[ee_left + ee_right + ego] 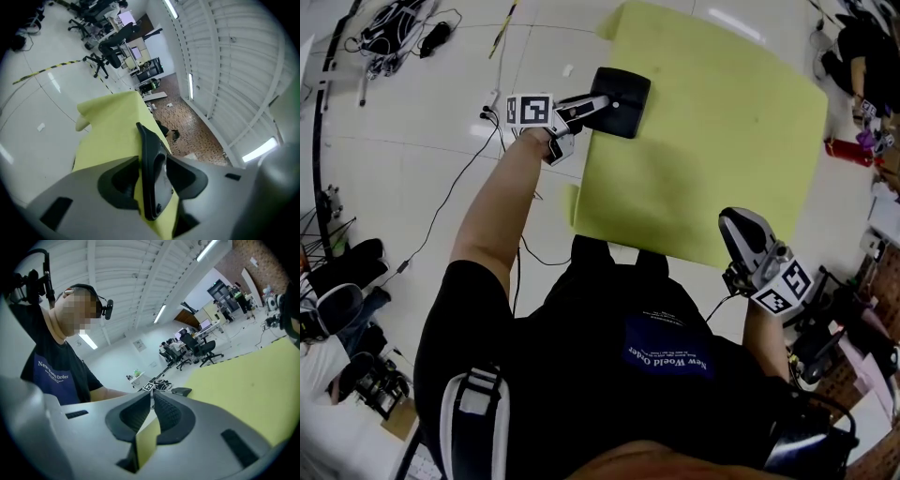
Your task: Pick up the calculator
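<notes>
The black calculator (623, 98) is at the far left corner of the yellow table (712, 141), partly over its edge. My left gripper (602, 105) reaches in from the left and is shut on the calculator's near side. In the left gripper view the calculator (152, 187) stands edge-on between the two pads of the left gripper (153, 159), above the yellow table (112, 126). My right gripper (741, 225) hangs over the table's near right edge, away from the calculator. In its own view the right gripper (152, 393) has its fingertips together, and the yellow table (243, 380) shows behind them.
Cables (441, 216) trail over the pale floor left of the table, and a tangle of gear (394, 28) lies at the far left. A red object (848, 152) and clutter stand at the right. Office chairs (110, 47) stand beyond the table.
</notes>
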The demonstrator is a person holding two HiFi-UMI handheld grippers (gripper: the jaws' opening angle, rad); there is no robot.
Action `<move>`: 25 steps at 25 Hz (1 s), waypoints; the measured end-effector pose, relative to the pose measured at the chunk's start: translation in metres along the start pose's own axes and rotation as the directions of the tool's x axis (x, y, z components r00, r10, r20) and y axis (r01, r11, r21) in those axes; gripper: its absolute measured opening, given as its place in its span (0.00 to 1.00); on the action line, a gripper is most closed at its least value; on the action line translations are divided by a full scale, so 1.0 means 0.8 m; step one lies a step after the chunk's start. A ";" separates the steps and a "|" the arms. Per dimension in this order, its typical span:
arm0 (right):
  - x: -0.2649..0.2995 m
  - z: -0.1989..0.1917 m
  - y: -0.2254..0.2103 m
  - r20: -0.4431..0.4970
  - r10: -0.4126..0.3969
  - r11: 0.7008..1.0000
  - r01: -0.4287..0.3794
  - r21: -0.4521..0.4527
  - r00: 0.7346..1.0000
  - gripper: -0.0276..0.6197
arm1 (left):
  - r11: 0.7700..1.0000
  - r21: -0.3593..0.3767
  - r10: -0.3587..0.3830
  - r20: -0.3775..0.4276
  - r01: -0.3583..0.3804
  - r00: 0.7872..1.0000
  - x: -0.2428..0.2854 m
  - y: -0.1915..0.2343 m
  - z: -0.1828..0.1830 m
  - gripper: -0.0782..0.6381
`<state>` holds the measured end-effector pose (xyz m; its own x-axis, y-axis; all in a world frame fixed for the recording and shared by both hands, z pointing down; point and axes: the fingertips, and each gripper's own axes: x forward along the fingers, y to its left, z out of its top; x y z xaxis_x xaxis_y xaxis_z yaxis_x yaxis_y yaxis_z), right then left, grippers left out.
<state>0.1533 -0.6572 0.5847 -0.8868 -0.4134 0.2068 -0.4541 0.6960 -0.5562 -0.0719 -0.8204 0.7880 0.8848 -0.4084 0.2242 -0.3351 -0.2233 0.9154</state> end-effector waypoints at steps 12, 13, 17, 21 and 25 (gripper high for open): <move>-0.001 0.006 0.007 0.011 0.008 1.000 -0.007 -0.015 1.000 0.04 | 0.995 -0.066 -0.068 0.145 0.079 0.987 -0.038 -0.033 0.020 0.24; -0.002 0.008 0.009 0.013 0.008 1.000 -0.008 -0.019 1.000 0.04 | 0.990 -0.085 -0.096 0.165 0.111 0.982 -0.041 -0.042 0.020 0.24; -0.005 0.016 0.017 0.029 0.006 0.999 -0.005 -0.035 1.000 0.04 | 0.968 -0.112 -0.195 0.228 0.224 0.954 -0.047 -0.095 0.020 0.24; -0.016 0.032 0.026 0.062 -0.004 0.999 0.007 -0.053 0.998 0.04 | 0.953 -0.093 -0.261 0.235 0.289 0.936 -0.051 -0.156 0.011 0.24; -0.041 0.058 0.034 0.115 -0.034 0.996 0.044 -0.082 0.993 0.04 | 0.941 -0.065 -0.313 0.215 0.333 0.925 -0.047 -0.232 -0.001 0.24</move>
<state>0.1736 -0.6519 0.5254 -0.8549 -0.5017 0.1320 -0.4982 0.7230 -0.4787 -0.0429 -0.7625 0.6098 0.8538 -0.4982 -0.1507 0.0008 -0.2882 0.9576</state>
